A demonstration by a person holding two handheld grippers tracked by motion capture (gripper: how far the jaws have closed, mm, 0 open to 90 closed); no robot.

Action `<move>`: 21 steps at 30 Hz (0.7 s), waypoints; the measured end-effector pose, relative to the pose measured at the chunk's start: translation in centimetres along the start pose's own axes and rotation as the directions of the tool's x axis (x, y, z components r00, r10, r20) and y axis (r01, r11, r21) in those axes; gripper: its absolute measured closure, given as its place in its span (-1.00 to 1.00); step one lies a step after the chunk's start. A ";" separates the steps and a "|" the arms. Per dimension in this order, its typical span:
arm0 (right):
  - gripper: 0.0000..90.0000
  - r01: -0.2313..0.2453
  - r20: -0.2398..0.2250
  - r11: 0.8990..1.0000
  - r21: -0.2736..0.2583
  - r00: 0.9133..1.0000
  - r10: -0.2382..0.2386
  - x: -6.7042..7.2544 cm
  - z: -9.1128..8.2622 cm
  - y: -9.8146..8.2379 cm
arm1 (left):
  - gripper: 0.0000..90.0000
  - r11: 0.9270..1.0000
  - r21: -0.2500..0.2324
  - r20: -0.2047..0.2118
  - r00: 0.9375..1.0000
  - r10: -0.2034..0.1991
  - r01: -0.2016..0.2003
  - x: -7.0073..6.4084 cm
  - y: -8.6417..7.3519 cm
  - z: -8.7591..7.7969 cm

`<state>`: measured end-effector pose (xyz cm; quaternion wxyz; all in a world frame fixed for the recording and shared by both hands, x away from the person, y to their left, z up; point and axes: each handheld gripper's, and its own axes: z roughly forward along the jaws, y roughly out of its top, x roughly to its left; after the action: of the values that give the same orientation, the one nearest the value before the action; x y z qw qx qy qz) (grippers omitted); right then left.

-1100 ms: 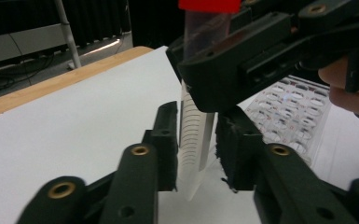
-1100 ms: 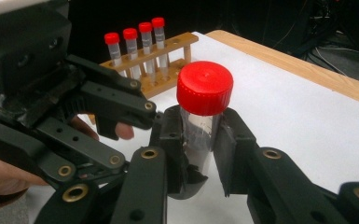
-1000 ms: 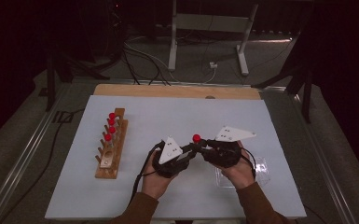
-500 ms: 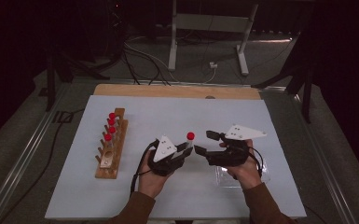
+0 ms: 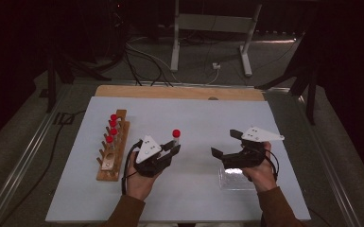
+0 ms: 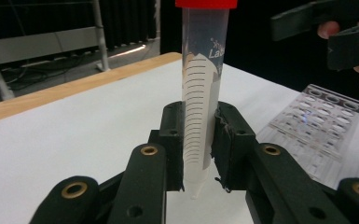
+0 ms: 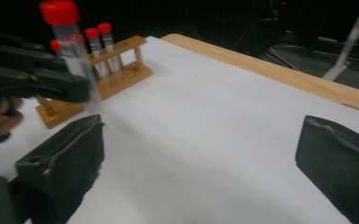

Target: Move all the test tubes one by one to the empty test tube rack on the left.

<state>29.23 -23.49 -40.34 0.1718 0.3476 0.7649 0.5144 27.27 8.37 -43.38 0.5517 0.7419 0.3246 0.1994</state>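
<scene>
Now my left gripper [image 5: 171, 150] pinches the clear, red-capped plastic tube [image 6: 200, 93] upright above the white table [image 5: 198, 118], between the wooden rack [image 5: 111, 151] and the clear well plate [image 5: 236, 178]. My right gripper [image 5: 226, 144] has just been opening; its jaws stand wide with nothing between them.

Tube in our left gripper, rack beyond it, tray under our right

We see the tube [image 5: 175, 140] upright between the pads of our left gripper [image 5: 171, 149] – the rack [image 5: 113, 150] sits to that gripper's left, holding more tubes. Our right gripper [image 5: 227, 144] stands well apart to the right, jaws just opened with nothing between them – the tray [image 5: 236, 180] lies just below its hand, on the table [image 5: 208, 118].
</scene>
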 end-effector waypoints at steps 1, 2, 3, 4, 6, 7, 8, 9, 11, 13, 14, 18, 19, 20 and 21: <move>-0.99 -0.004 0.006 1.000 -0.003 1.000 0.004 -0.2 -0.2 -0.1 | 0.68 1.000 0.000 -0.006 1.000 -0.001 0.001 0.2 0.0 -0.3; -1.00 -0.008 0.011 1.000 -0.003 1.000 0.008 -0.4 -0.4 -0.2 | 0.68 1.000 -0.005 -0.010 1.000 -0.006 0.006 0.4 -0.1 -0.5; -1.00 -0.011 0.017 1.000 -0.004 1.000 0.011 -0.6 -0.5 -0.2 | 0.68 1.000 -0.004 -0.015 1.000 -0.007 0.007 0.5 -0.1 -0.8; -1.00 -0.013 0.021 1.000 -0.007 1.000 0.014 -0.8 -0.7 -0.3 | 0.68 1.000 -0.006 -0.020 1.000 -0.009 0.009 0.7 -0.1 -1.0; -1.00 -0.017 0.033 1.000 -0.007 0.999 0.017 -1.1 -1.0 -0.5 | 0.68 1.000 -0.008 -0.031 0.999 -0.011 0.011 1.0 -0.2 -1.5; -1.00 -0.020 0.037 1.000 -0.008 0.999 0.020 -1.3 -1.2 -0.6 | 0.68 1.000 -0.009 -0.035 0.999 -0.015 0.014 1.2 -0.3 -1.7; -1.00 -0.020 0.042 1.000 -0.009 0.999 0.020 -1.4 -1.3 -0.7 | 0.68 1.000 -0.009 -0.040 0.999 -0.016 0.016 1.4 -0.3 -1.9; -1.00 -0.021 0.047 1.000 -0.011 0.999 0.021 -1.6 -1.5 -0.8 | 0.68 1.000 -0.009 -0.043 0.999 -0.016 0.016 1.5 -0.4 -2.1; -1.00 -0.022 0.055 1.000 -0.013 0.998 0.023 -1.9 -1.8 -0.9 | 0.68 1.000 -0.012 -0.052 0.998 -0.022 0.022 1.8 -0.4 -2.6; -1.00 -0.026 0.071 1.000 -0.018 0.997 0.027 -2.2 -2.0 -1.0 | 0.68 1.000 -0.014 -0.058 0.998 -0.024 0.023 2.1 -0.5 -3.0; -1.00 -0.030 0.073 0.999 -0.022 0.997 0.032 -2.3 -2.2 -1.1 | 0.68 1.000 -0.012 -0.060 0.998 -0.022 0.021 2.2 -0.5 -3.2; -1.00 -0.039 0.089 0.999 -0.025 0.995 0.041 -2.9 -2.7 -1.4 | 0.68 1.000 -0.007 -0.075 0.997 -0.013 0.012 2.6 -0.6 -3.9; -1.00 -0.041 0.093 0.999 -0.024 0.995 0.043 -3.0 -2.8 -1.5 | 0.68 1.000 -0.007 -0.078 0.997 -0.011 0.011 2.7 -0.6 -4.1; -1.00 -0.044 0.098 0.999 -0.023 0.994 0.046 -3.1 -2.9 -1.5 | 0.68 1.000 -0.008 -0.081 0.997 -0.012 0.011 2.9 -0.6 -4.4; -1.00 -0.046 0.100 0.999 -0.024 0.994 0.048 -3.3 -3.0 -1.6 | 0.68 1.000 -0.011 -0.086 0.996 -0.016 0.015 3.1 -0.7 -4.6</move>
<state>29.04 -28.20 -40.87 0.2018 0.3888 0.7413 0.5086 26.26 13.79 -42.79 0.5427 0.7271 0.3529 0.2286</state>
